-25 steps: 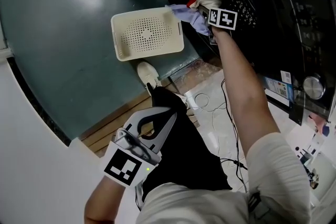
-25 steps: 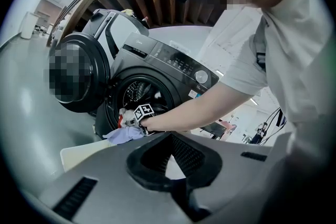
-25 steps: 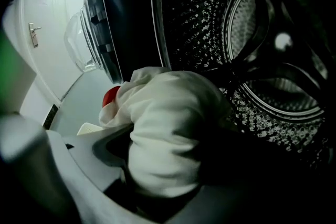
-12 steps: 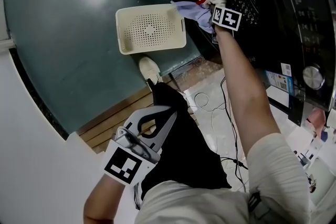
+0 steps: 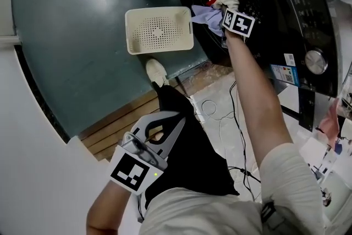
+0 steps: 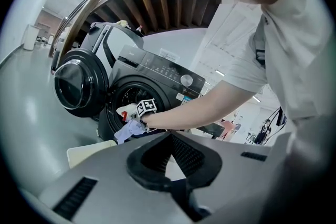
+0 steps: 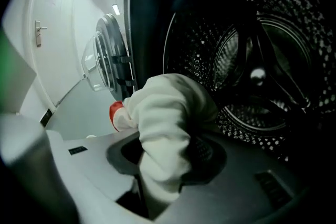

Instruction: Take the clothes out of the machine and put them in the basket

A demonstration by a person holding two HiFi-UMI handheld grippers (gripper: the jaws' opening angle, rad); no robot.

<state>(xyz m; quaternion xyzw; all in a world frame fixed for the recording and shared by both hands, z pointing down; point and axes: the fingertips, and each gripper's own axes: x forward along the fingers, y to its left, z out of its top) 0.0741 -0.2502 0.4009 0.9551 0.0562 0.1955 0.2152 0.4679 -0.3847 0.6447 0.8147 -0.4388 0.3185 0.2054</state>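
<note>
R tool (image 7: pixel 168 162): jaws just closed in, now clamped on white garment (image 7: pixel 168 113) w/ red patch, at washer drum (image 7: pixel 252 92) mouth | lilac cloth (image 5: pixel 204 15): at drum lip, beside R tool | L tool (image 6: pixel 173 155): jaws together, empty | basket (image 5: pixel 131 36): on floor (image 5: pixel 71 52), just beside washer

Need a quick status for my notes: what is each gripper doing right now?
Left gripper: closed, nothing between its jaws.
Right gripper: jaws have just been closing, gripping the white cloth.

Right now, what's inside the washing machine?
A white cloth, which the right tongs have just closed on, at the mouth of the drum, a purple cloth beside it. They hide the drum's floor.
</note>
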